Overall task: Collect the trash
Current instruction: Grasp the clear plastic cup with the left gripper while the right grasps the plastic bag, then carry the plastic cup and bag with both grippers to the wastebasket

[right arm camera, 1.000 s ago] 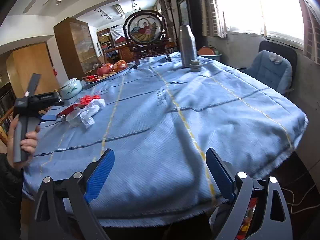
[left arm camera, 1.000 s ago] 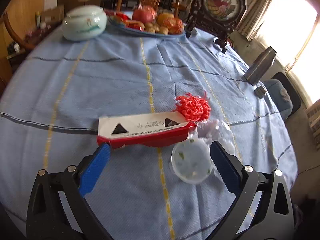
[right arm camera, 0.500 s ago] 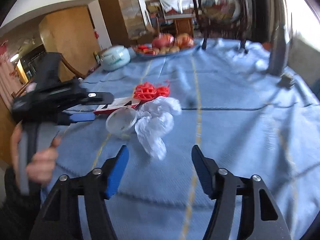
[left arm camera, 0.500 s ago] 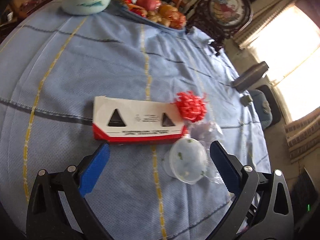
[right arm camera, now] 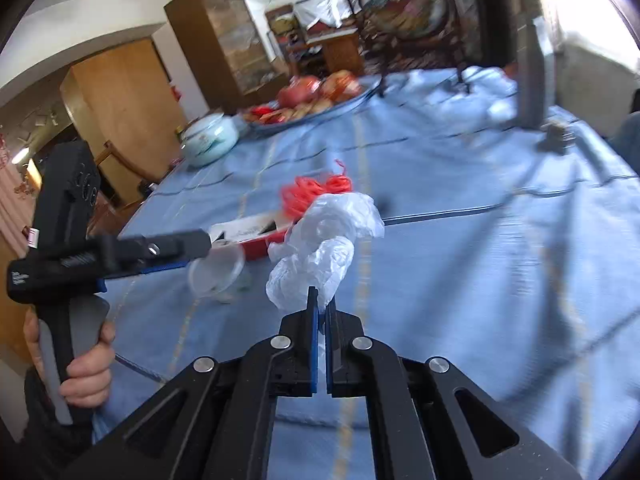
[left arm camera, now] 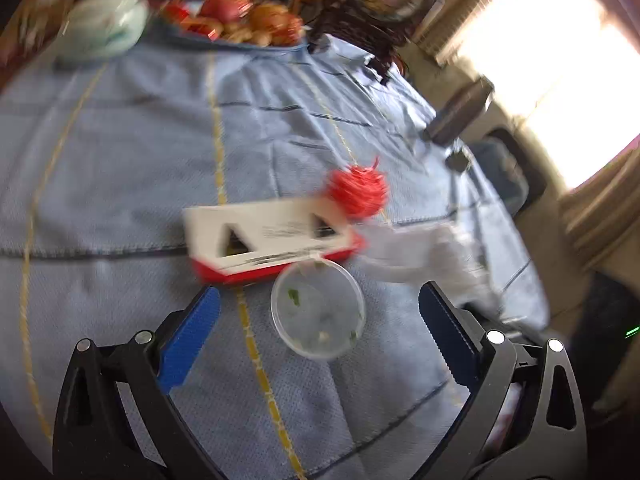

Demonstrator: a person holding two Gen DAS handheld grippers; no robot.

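Trash lies in a small cluster on the blue cloth (left arm camera: 120, 168). Our right gripper (right arm camera: 321, 300) has just been closing, and its blue pads now stand together on the near edge of the white bag (right arm camera: 320, 256); the crumpled bag rises just ahead of the fingertips. Beyond the bag sits the red net (right arm camera: 316, 194), and to the left of the fingers lie the box (right arm camera: 256, 236) and the clear lid (right arm camera: 216, 270).

Our left gripper (left arm camera: 320, 312) hovers with its fingers (left arm camera: 188, 340) wide apart and nothing clamped. The lid (left arm camera: 318, 312) lies on the cloth between the two tips, touching neither. Just past the tips is the red-and-white box (left arm camera: 272, 240), with the net (left arm camera: 358, 192) at its far right end and the bag (left arm camera: 424, 256) ahead of the right finger. A hand (right arm camera: 86, 368) grips the left gripper's handle.

Well beyond all fingers stand a pale jar (left arm camera: 104, 26), a fruit plate (right arm camera: 316, 100) and a grey flask (right arm camera: 532, 76).
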